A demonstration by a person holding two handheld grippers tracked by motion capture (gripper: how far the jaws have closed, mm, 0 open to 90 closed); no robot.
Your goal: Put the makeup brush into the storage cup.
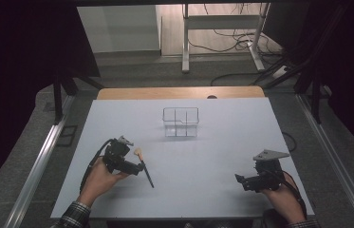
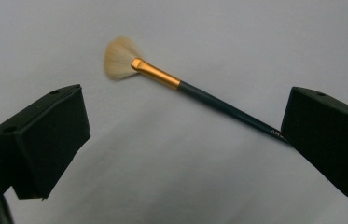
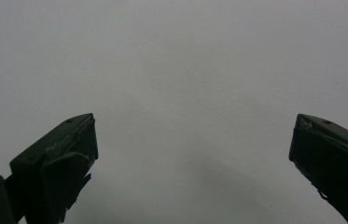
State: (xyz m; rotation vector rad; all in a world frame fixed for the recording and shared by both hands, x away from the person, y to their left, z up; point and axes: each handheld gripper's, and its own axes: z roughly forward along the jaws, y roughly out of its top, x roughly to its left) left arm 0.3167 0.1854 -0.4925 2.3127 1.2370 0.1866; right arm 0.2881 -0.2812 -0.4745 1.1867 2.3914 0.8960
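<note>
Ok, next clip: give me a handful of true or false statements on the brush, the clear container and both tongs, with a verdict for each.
1. The fan brush lies flat on the table. True.
2. The left tongs are shut on the brush handle. False: their jaws stand wide apart, and the brush lies between them ungripped.
3. The clear divided container stands farther up the table than both tongs. True.
4. The brush sits inside the container. False: it lies on the table by the left tongs, well apart from the container.
5. The right tongs hold a second brush. False: they are open above bare table.
</note>
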